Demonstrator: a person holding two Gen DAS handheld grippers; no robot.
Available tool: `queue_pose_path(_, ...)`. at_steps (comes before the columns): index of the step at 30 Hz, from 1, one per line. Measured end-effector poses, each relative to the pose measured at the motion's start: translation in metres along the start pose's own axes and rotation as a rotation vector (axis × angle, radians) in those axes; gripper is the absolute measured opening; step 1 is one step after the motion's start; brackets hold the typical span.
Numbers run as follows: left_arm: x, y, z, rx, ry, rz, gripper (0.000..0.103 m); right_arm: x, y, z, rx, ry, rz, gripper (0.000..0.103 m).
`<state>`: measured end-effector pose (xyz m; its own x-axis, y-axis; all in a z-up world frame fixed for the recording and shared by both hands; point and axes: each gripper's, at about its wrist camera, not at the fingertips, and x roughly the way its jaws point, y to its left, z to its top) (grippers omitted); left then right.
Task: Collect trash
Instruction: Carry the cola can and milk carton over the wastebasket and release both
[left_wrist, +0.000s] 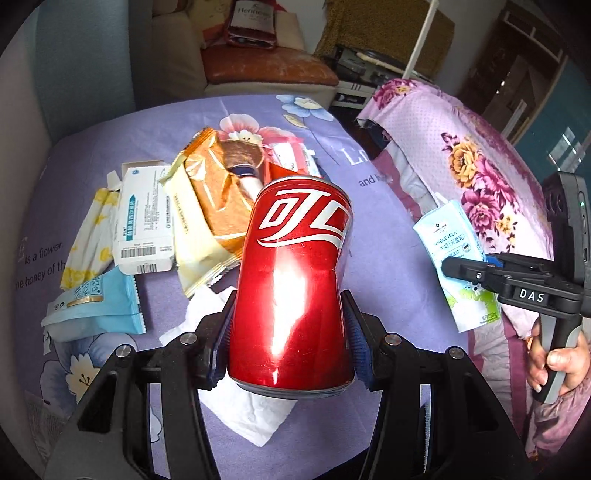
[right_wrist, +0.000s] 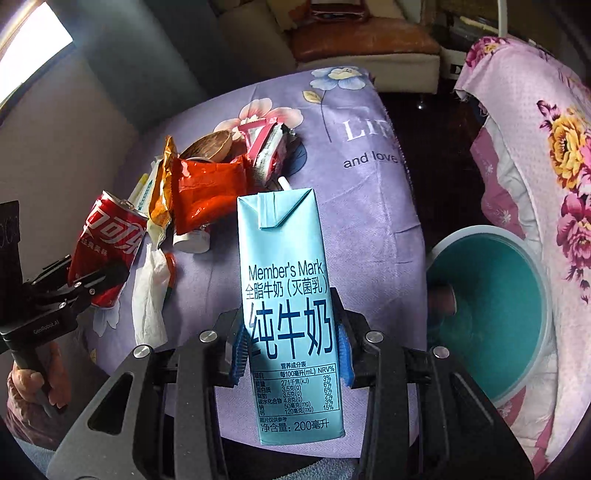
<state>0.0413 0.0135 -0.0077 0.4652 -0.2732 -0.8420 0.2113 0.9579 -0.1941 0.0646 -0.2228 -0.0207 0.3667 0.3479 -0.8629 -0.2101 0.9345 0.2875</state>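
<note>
Both grippers loaded. Left gripper (left_wrist: 290, 332) is clamped on the red cola can (left_wrist: 295, 280), blue pads biting low on the body near the can's base; the can is already dented at the waist and leans forward, held clear above the purple floral cloth (left_wrist: 376, 236). Right gripper (right_wrist: 291, 347) is clamped on the light-blue milk carton (right_wrist: 290, 306), upright, gripped around its lower half, white straw (right_wrist: 284, 183) poking out behind the top. The teal bin (right_wrist: 491, 317) sits just right of the carton, beside the pink floral cover (right_wrist: 546, 155), mouth tilted toward the camera.

Risks from here:
- Can slip: smooth, crushed wall, low grip, weight ahead of the pads. A fast swing could rotate it out of the jaws.
- Drips: whether either container is empty can't be told from these views (can's opening faces away from the left camera). Tipping may spill on the cloth.
- Carton squeeze: soft walls, a harder clamp could push liquid up the straw.
- Bin miss: rim is close to the cloth edge and the pink cover, so an early release would likely drop the carton on the floor gap.
- Arm clash: both hands would head for one bin; crossing paths could knock the can loose.

Rest of the trash still on the cloth: white tissue (left_wrist: 258, 413), orange wrapper (left_wrist: 210, 199), white box (left_wrist: 146, 218), blue packet (left_wrist: 96, 306).
</note>
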Motion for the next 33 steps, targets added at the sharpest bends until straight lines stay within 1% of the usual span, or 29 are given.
queue_pose_path(8,0.048,-0.096,0.017,0.156,0.065,-0.085,0.054,-0.040,-0.083,-0.019,0.178,-0.099,-0.070,0.036)
queue_pose_path(12,0.073,-0.142,0.021,0.235,0.106,-0.106,0.054,-0.054,-0.122,-0.029,0.243,-0.133,-0.110,0.036)
queue_pose_path(16,0.098,-0.179,0.023,0.298,0.145,-0.107,0.054,-0.060,-0.158,-0.040,0.308,-0.146,-0.134,0.036)
queue_pose_path(21,0.125,-0.213,0.025,0.345,0.188,-0.117,0.054,-0.060,-0.189,-0.055,0.366,-0.141,-0.156,0.036)
queue_pose_path(25,0.141,-0.234,0.022,0.376,0.216,-0.116,0.054,-0.056,-0.206,-0.062,0.396,-0.126,-0.158,0.036)
queue_pose_path(28,0.151,-0.243,0.020,0.395,0.233,-0.111,0.054,-0.053,-0.214,-0.065,0.405,-0.117,-0.167,0.036)
queue_pose_path(33,0.163,-0.253,0.020,0.407,0.254,-0.106,0.054,-0.046,-0.225,-0.067,0.429,-0.102,-0.150,0.036)
